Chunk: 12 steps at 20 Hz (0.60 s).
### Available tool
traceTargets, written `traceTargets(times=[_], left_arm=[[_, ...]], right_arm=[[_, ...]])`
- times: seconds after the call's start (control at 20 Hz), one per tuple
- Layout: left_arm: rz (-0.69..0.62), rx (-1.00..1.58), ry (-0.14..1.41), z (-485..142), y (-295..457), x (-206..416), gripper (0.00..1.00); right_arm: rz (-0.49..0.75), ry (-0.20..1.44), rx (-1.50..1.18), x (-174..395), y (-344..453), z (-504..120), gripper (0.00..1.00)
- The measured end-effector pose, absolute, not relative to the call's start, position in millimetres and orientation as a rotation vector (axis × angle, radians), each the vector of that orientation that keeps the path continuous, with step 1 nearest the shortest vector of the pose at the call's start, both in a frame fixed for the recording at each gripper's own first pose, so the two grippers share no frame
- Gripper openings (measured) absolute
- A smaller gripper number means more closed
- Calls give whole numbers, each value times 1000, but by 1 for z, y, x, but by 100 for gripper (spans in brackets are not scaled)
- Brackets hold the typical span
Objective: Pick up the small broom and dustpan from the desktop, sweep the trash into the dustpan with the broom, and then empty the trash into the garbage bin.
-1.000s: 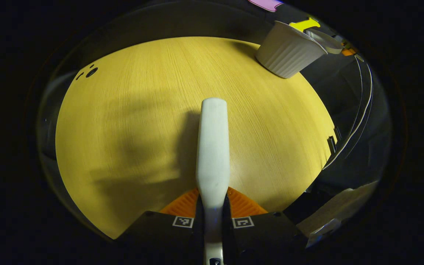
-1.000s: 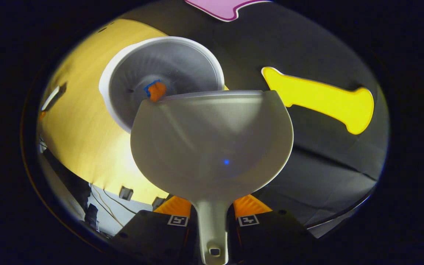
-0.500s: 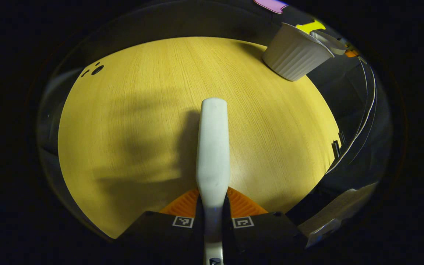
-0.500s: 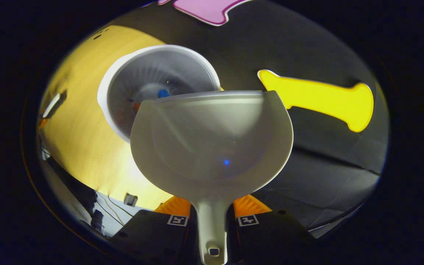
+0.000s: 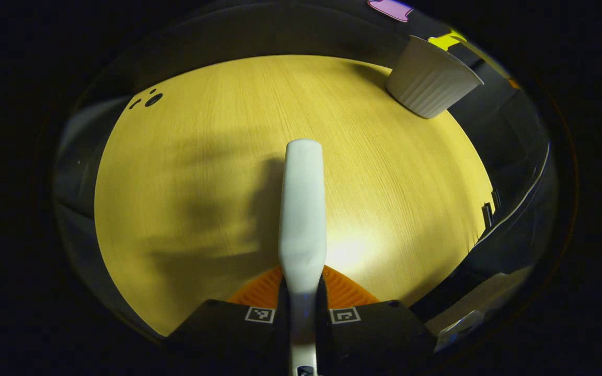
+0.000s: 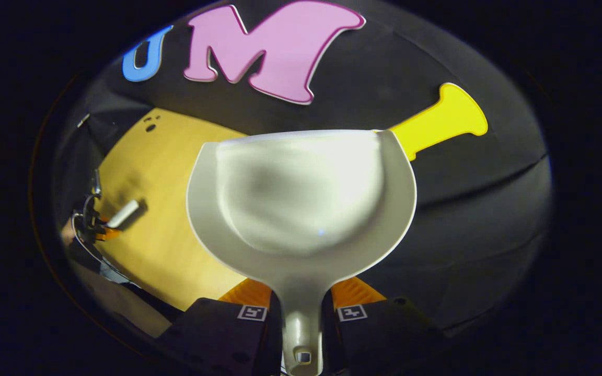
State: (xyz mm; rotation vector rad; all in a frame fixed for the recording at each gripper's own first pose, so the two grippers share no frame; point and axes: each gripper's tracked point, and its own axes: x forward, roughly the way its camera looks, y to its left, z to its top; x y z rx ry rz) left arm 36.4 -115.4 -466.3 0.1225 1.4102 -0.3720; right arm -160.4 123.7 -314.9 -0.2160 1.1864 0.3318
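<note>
Fingers of the left gripper (image 5: 302,305) pinch the broom (image 5: 302,209), and the right gripper (image 6: 301,308) pinches the dustpan (image 6: 301,203) by its handle.

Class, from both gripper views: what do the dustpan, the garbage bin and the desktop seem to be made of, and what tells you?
Dustpan: likely moulded plastic, smooth with a soft sheen; one seamless piece with its handle.
Garbage bin: probably plastic, matte white, with vertical ribs on its wall.
Desktop: wood or wood-look laminate; fine straight grain lines, slight glare. Which of the two, the look leaves open.
</note>
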Motion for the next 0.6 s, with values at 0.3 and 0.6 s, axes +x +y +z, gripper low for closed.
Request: traceTargets(times=[0.3, 0.6], left_arm=[[-335, 144, 1372, -466, -112, 41, 22], [-296, 174, 1372, -467, -108, 39, 24]], right_arm=[[468, 1180, -69, -255, 217, -339, 34], [492, 1286, -6, -329, 279, -405, 34]])
